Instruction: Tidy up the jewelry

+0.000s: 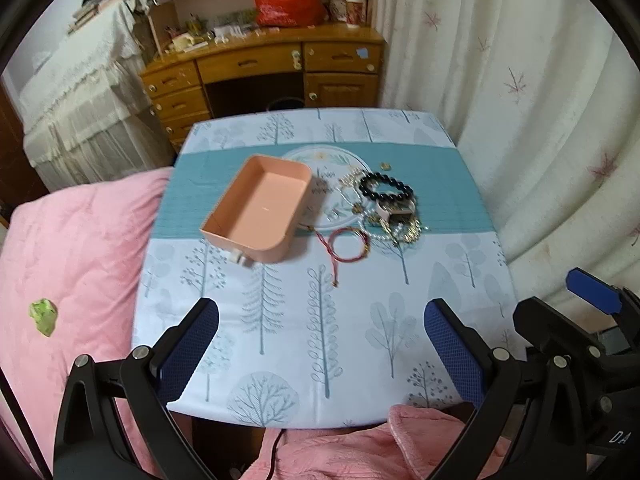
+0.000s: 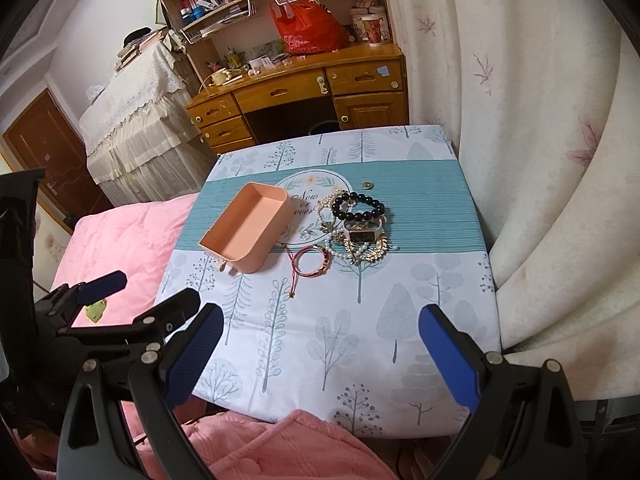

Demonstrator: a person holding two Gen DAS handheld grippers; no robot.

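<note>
Pink plastic, shallow and open-topped, the box (image 2: 246,232) sits empty on the teal band of the tablecloth (image 2: 420,208), turned at a slant. Just to its right lies the jewelry in a loose heap: a black bead bracelet (image 2: 360,204) on top, a small watch (image 2: 362,234) with a pale strap below it, pearl strands and a gold chain (image 2: 372,252) mixed together underneath. A red cord bracelet (image 2: 310,262) lies nearer, close beside the box's front corner, its tail trailing forward. A little gold piece (image 2: 367,185) sits apart, farther back.

The heap looks tangled, so lifting one strand would likely drag others along or spill them off the table. The beads are round and hard and may slip from the pads. The thin cord lies flat on cloth, so a grab could pinch the tablecloth too. The light box may slide if bumped.

Both the left gripper (image 1: 320,344) and right gripper (image 2: 320,354) hang wide open over the near edge, holding nothing.
</note>
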